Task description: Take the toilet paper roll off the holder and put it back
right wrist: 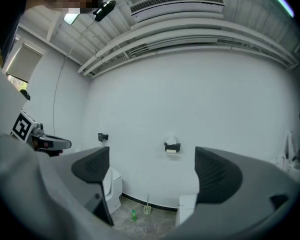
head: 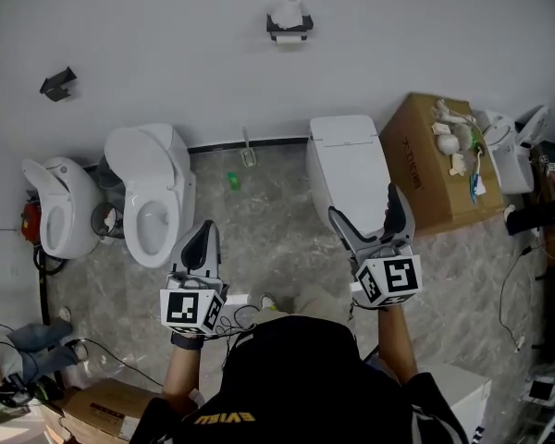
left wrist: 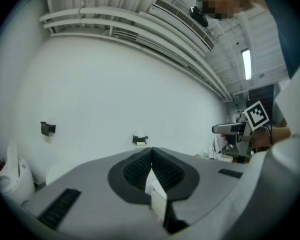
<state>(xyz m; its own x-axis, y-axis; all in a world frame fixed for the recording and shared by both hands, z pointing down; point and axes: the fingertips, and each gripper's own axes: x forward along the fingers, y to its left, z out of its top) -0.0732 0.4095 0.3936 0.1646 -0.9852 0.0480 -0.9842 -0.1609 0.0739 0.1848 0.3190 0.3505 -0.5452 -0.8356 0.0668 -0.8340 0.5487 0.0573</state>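
The toilet paper roll (head: pixel 289 9) sat on top of its black holder (head: pixel 289 28), high on the white wall (head: pixel 166 26) above the square toilet (head: pixel 349 165). Both grippers were well apart from it. The left gripper (head: pixel 203 239) had its fingers pressed together, empty. The right gripper (head: pixel 367 207) had its fingers spread wide, with nothing between them.

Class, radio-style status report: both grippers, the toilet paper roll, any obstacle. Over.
Left gripper shut, empty. Right gripper open, empty. Toilet paper roll on wall holder, untouched. Closed toilet below holder may crowd approach.
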